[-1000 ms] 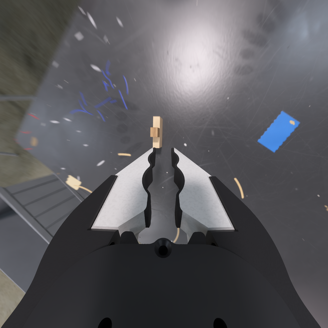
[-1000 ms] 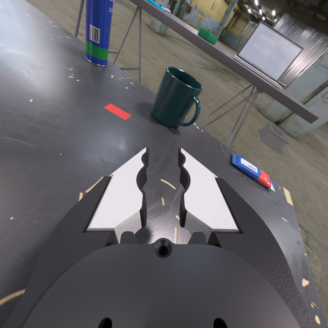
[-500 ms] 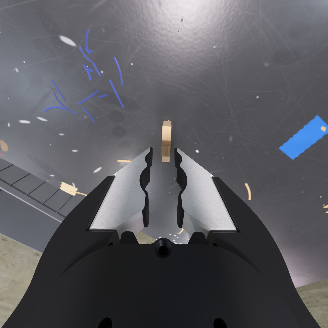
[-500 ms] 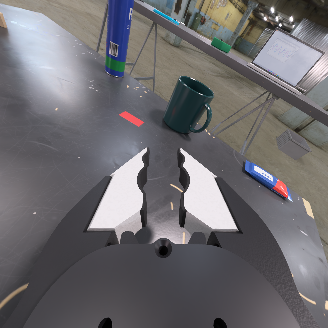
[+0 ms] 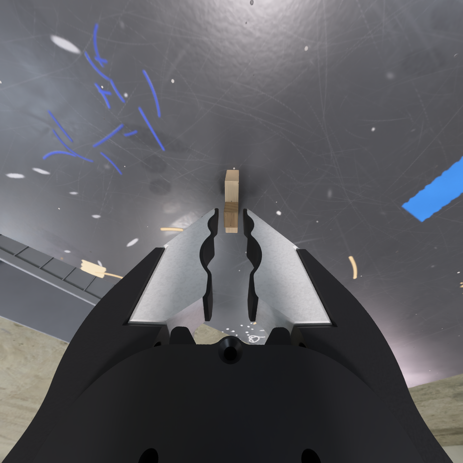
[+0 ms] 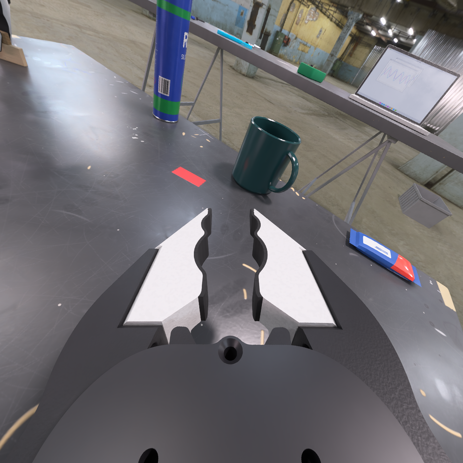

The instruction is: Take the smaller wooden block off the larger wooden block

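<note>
In the left wrist view a long pale larger wooden block (image 5: 231,189) lies on the dark scratched table (image 5: 313,120). A darker smaller wooden block (image 5: 230,215) sits on its near part. My left gripper (image 5: 230,211) is open, pointing down at the table, and its fingertips stand on either side of the smaller block without touching it. My right gripper (image 6: 230,213) is open and empty, low over the table (image 6: 75,200). A wooden piece (image 6: 13,55) shows at the far left edge of the right wrist view.
Ahead of the right gripper stand a dark green mug (image 6: 265,155) and a tall blue can (image 6: 172,62). A red tape strip (image 6: 188,176) and a blue-and-red snack bar (image 6: 380,254) lie near the table's edge. Blue tape (image 5: 436,193) and blue scribbles (image 5: 107,112) mark the table.
My left gripper has moved forward and down, so the smaller block now sits between its fingertips. My right gripper has pulled back and shifted, still open.
</note>
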Robot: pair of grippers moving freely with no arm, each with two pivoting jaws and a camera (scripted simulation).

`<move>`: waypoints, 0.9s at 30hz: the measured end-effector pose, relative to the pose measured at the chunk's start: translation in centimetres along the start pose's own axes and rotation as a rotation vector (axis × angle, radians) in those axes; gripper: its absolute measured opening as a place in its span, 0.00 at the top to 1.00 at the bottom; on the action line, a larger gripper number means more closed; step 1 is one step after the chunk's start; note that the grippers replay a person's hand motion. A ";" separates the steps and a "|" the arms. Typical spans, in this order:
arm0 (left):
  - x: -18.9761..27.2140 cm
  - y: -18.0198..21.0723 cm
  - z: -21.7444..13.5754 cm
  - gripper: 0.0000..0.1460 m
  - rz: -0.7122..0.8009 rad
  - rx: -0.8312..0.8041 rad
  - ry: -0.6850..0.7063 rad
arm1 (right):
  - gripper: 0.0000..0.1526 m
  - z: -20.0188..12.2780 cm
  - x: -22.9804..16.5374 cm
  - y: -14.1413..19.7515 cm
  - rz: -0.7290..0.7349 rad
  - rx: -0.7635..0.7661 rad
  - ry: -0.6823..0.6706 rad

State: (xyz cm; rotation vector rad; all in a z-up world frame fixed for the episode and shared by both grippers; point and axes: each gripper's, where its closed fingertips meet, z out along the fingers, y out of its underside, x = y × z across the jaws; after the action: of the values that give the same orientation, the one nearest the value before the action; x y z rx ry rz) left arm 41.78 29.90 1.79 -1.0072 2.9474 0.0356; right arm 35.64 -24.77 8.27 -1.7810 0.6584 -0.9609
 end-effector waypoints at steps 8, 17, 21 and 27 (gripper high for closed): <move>0.0 0.4 0.0 0.93 0.004 -0.021 -0.004 | 0.80 -0.2 0.1 -0.2 0.011 0.014 -0.001; -0.1 0.1 -1.5 0.93 -0.011 0.028 -0.020 | 0.80 -0.1 0.0 -0.1 0.016 0.010 -0.007; 0.0 -0.2 -1.8 0.94 -0.008 0.048 -0.029 | 0.80 0.0 0.0 0.1 0.015 0.000 -0.003; 0.1 -0.3 -2.3 0.94 -0.007 0.063 -0.048 | 0.80 -0.1 -0.1 0.0 0.012 -0.001 -0.003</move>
State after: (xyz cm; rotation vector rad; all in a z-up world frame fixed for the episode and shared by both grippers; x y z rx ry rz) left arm 41.83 29.54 4.08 -0.9945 2.8823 -0.0320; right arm 35.54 -24.77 8.22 -1.7769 0.6668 -0.9496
